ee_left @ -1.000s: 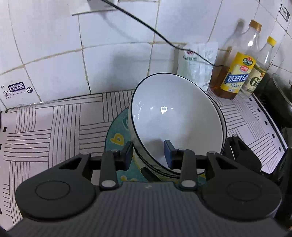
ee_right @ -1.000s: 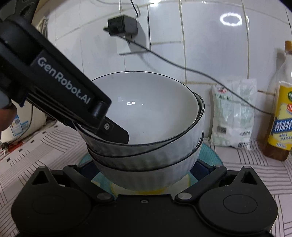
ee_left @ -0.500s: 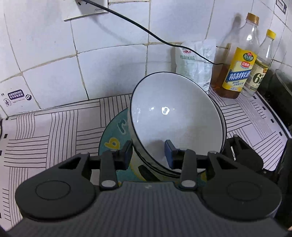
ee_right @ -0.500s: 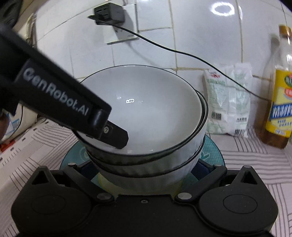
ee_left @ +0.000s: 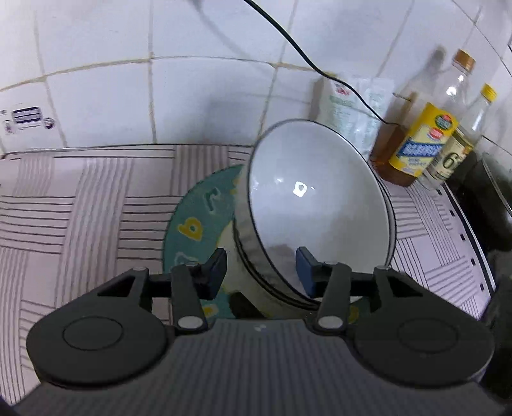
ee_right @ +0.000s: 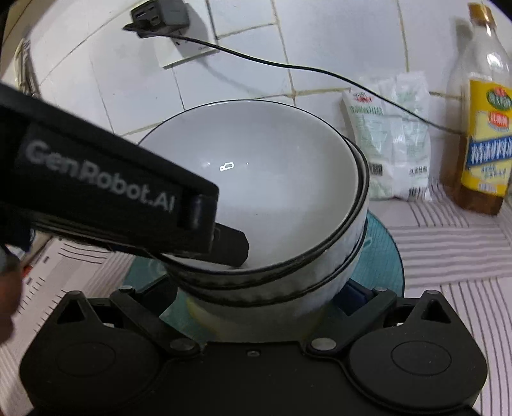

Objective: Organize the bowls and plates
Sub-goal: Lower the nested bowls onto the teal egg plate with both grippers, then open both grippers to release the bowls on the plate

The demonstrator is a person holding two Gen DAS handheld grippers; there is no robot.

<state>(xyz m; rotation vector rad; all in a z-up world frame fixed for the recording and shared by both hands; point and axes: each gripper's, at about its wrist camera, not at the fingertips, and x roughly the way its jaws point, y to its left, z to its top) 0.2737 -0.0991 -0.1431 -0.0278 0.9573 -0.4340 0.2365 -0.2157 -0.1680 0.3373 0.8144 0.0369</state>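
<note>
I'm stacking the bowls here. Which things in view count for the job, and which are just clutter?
Job:
top bowl, nested in the white bowl stack
teal plate under the stack
left gripper, open, fingers either side of the top bowl's rim
right gripper, open around the stack's base

Clutter:
oil bottle
small bottle
white packet
black cable
wall plug

A home kitchen is showing itself here — white tiles point(ee_left: 208, 96) backing the tabletop point(ee_left: 80, 198), oil bottles point(ee_left: 419, 147) standing by bowls point(ee_left: 320, 208).
</note>
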